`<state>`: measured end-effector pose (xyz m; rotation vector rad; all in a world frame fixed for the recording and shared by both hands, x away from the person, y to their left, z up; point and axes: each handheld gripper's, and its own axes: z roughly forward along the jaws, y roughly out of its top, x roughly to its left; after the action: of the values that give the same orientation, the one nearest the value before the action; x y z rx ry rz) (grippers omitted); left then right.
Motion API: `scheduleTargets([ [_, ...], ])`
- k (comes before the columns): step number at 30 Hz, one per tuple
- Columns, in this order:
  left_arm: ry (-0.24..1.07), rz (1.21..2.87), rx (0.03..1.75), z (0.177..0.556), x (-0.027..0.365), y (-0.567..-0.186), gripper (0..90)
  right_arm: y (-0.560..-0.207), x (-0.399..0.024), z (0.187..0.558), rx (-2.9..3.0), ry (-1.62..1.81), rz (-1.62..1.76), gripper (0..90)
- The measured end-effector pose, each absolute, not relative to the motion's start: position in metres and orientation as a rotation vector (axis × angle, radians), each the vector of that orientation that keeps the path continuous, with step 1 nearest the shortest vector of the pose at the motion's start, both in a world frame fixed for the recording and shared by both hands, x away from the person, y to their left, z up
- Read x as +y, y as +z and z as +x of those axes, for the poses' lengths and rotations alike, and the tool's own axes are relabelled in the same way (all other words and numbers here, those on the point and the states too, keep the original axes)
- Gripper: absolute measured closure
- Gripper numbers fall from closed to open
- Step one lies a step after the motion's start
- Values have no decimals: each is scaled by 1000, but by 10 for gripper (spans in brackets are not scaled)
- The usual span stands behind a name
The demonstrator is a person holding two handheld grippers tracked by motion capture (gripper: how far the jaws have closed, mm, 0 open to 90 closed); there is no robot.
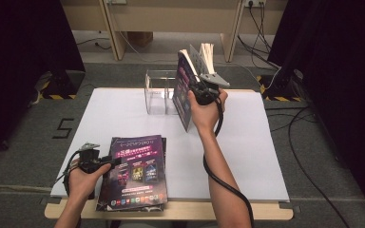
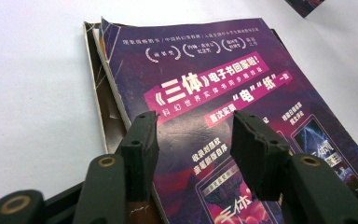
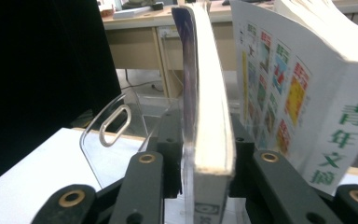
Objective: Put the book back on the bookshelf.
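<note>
right gripper view: i see my right gripper [image 3: 205,154] clamped on the purple-covered paperback magazine [image 3: 207,93], upright before the clear acrylic file holder [image 3: 114,123]; floppy, light; best pinched near its spine; left gripper [image 2: 193,140] open over the purple stack [image 2: 242,79].

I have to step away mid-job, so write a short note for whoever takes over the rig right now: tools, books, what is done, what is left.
Right tool: shut on an upright purple-covered book, raised beside the clear acrylic holder at the far side of the table.
Left tool: open, jaws poised over the stack of purple books at the near edge, gripping nothing.
Done: a thick white book already stands at the holder, right of the held one.
Left: probably seat the held book in the holder beside it, release, then bring over the stack one by one.
</note>
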<state>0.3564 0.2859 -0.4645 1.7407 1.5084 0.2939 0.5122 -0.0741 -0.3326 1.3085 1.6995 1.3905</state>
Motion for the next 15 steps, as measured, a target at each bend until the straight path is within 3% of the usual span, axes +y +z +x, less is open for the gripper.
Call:
scheduleTargets([
  [15, 292, 1748, 1505, 356, 285, -464, 503, -329, -71, 514, 1717, 1380, 1321, 756],
])
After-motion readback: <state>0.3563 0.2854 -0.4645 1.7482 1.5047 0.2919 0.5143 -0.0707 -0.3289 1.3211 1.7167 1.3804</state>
